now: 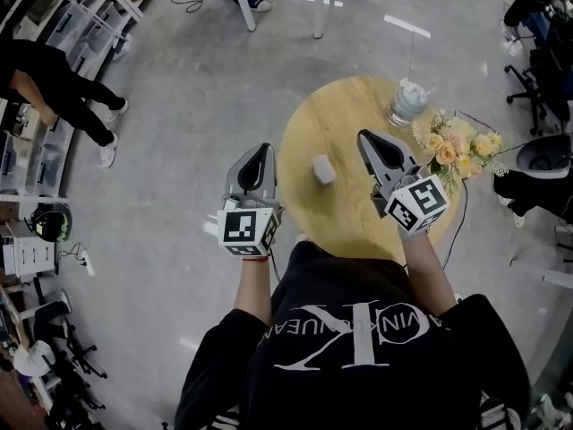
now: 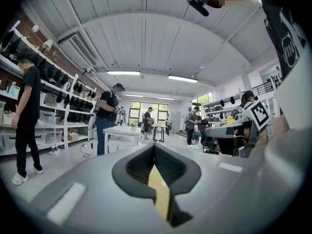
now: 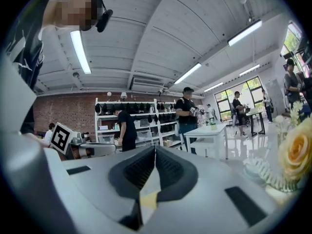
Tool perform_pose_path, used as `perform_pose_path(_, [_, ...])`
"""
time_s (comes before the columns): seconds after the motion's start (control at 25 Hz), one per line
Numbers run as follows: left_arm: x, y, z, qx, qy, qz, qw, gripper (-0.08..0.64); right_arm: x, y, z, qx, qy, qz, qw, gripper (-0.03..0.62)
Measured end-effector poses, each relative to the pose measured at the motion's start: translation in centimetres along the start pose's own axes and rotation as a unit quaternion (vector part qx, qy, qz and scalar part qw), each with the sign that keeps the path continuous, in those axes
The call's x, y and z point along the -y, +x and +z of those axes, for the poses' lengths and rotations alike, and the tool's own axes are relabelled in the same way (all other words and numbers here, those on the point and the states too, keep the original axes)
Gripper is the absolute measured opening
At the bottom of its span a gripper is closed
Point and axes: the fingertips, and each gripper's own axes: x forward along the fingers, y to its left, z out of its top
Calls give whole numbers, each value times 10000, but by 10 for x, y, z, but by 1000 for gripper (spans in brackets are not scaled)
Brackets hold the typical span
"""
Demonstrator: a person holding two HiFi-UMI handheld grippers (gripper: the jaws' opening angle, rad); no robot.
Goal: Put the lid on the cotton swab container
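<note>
A polished grey concrete floor (image 1: 197, 88) fills most of the head view, with white shelving (image 1: 85, 21) along the upper left edge, a person in black (image 1: 54, 92) walking beside it, and dark office chairs (image 1: 542, 70) at the right. The gripper views show a curved white plank ceiling (image 2: 156, 38) with strip lights, a brick wall (image 3: 73, 113) behind shelves of dark gear, white tables and several people standing about. In front of the wearer stands a round wooden table (image 1: 358, 218). On it a small white container (image 1: 323, 169) sits near the left edge, between the two grippers and touching neither; whether its lid is on I cannot tell. A clear jar (image 1: 407, 104) with pale contents stands at the far rim, just beside a bunch of peach and cream flowers (image 1: 457, 146). The left gripper (image 1: 263, 149) is level off the table's left side, its jaws pressed together on nothing. The right gripper (image 1: 366, 136), above the tabletop, is likewise closed and empty. Each carries a cube of black-and-white square markers. The wearer's black shirt (image 1: 358, 365) bears white lettering, seen upside down, with a big K; the rest reads only in part.
</note>
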Motion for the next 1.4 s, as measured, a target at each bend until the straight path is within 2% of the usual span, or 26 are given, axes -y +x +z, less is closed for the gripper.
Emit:
perform_pose_path(0.68, [-16, -14, -9, -106, -122, 203, 9997, 12, -4, 8, -10, -133, 61, 47, 9999, 15])
perform_pose_path(1.4, [-29, -20, -9, 13, -174, 335, 9993, 12, -8, 15, -16, -187, 107, 31, 9998, 15])
